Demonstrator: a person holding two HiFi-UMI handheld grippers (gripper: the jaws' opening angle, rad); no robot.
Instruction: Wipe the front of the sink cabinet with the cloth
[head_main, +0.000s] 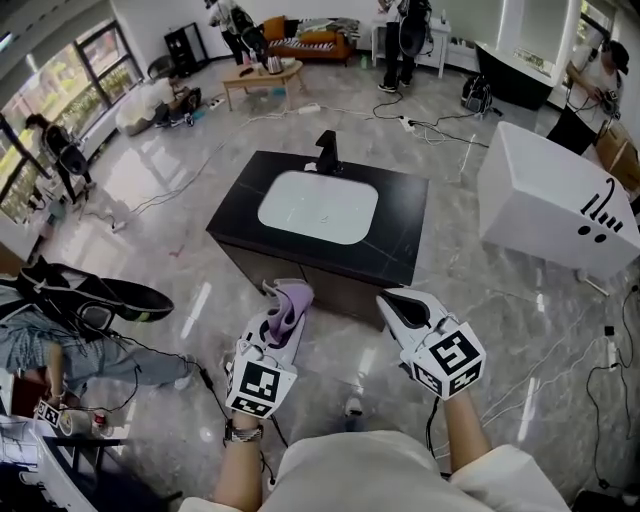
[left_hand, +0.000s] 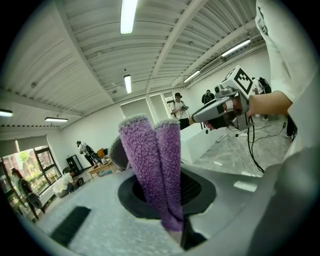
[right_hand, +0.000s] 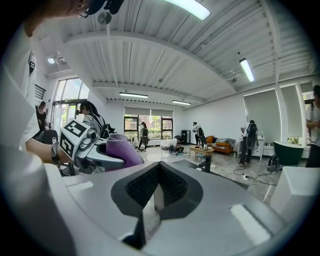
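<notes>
Your left gripper (head_main: 280, 325) has its jaws clamped on the purple cloth (head_main: 288, 303), which is pinched low down so that most of it stands free beyond the tips. That grip makes sense for the job: the loose end is what should meet the panel, with the hard jaws kept behind it. In the left gripper view the cloth is doubled over, two plush lobes side by side rising out of the pads.

Its long axis runs along the jaws, away from you, and the free end points at the near face of the sink cabinet (head_main: 300, 282), leaning a little to the right. From the head view the tip overlaps the cabinet's lower front edge, but I can't tell whether it touches the panel or hovers just short of it.

Your right gripper (head_main: 400, 305) is held level with the left, to the right of it and apart from it, also aimed at the cabinet front. Its jaws are drawn together to the thinnest slit with nothing between them (a spare hand, as I judge it, kept clear of the wiping path). The white basin (head_main: 318, 205) and black faucet (head_main: 327, 152) lie farther off on the top, out of the cloth's way.
</notes>
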